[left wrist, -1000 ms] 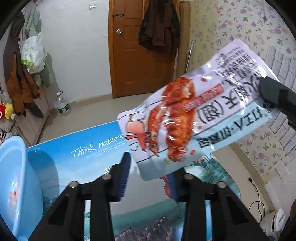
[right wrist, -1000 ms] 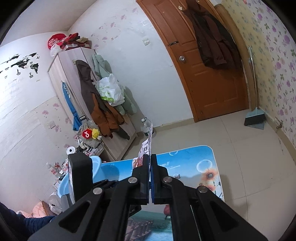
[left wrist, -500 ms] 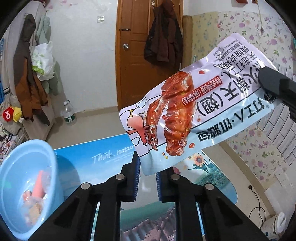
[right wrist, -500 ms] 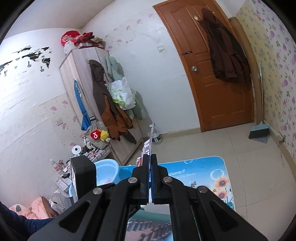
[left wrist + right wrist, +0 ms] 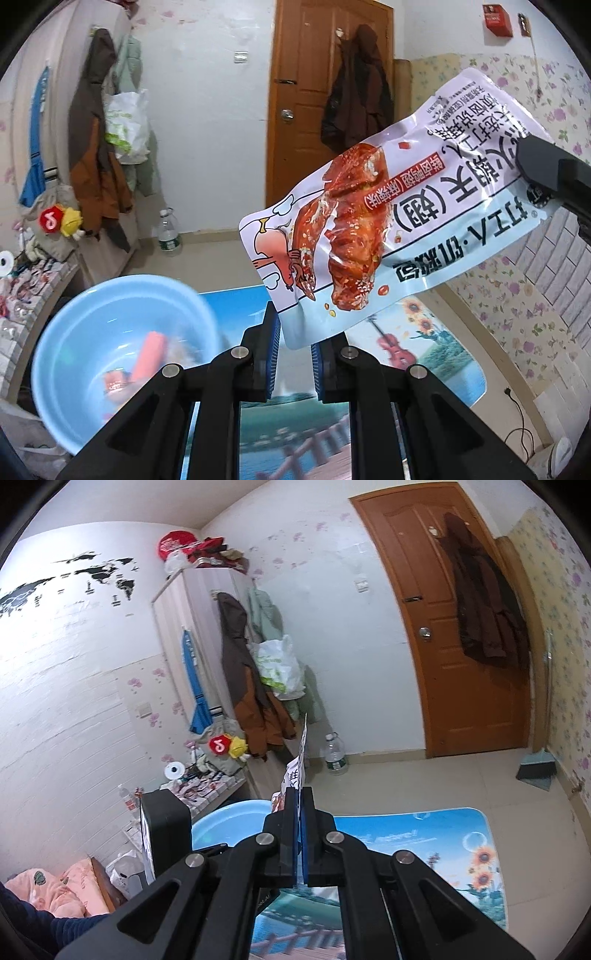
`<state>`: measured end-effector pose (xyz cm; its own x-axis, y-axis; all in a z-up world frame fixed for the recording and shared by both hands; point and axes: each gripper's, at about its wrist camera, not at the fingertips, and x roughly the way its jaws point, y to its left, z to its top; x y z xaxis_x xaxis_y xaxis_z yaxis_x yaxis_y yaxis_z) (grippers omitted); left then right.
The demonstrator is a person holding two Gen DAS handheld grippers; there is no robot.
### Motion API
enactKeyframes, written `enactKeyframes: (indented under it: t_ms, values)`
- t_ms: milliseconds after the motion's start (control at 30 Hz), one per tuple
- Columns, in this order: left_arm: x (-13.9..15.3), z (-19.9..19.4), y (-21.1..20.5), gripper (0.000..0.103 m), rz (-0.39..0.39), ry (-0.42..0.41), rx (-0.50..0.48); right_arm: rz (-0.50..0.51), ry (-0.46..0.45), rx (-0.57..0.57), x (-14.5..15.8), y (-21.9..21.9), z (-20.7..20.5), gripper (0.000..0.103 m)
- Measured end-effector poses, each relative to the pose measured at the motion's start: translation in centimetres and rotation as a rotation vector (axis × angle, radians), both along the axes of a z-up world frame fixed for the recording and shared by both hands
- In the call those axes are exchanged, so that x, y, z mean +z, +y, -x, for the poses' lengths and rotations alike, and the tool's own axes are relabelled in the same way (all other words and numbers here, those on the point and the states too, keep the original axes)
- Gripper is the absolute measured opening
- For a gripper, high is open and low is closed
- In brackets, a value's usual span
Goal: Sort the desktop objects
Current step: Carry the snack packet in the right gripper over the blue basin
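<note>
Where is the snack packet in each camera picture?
Left wrist view: the snack packet fills the upper right, seen flat.
Right wrist view: the snack packet is edge-on at centre, pinched by the right gripper.
Shared landmark: the wooden door.

The left gripper (image 5: 293, 360) has its jaws drawn close with nothing between them. Above it hangs a snack packet (image 5: 399, 214), pinched at its upper right end by the right gripper (image 5: 532, 173). A blue basin (image 5: 74, 332) lower left holds blurred items on a picture-printed table (image 5: 424, 354).
</note>
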<state>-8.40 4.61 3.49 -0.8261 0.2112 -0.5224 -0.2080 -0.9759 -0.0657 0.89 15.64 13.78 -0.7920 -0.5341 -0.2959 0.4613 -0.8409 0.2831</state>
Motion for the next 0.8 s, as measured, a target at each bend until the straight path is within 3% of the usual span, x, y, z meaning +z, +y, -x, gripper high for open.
enactKeyframes:
  t_ms: [467, 800]
  values:
    - [0.0, -2.2, -14.1, 0.015, -0.003, 0.003, 0.182, -0.001, 0.0, 0.185, -0.3, -15.0, 1.8, 0.001]
    - [-2.1, -0.5, -19.0, 0.016, -0.024, -0.041, 0.25, -0.037, -0.045, 0.248, -1.8, -20.8, 5.4, 0.001]
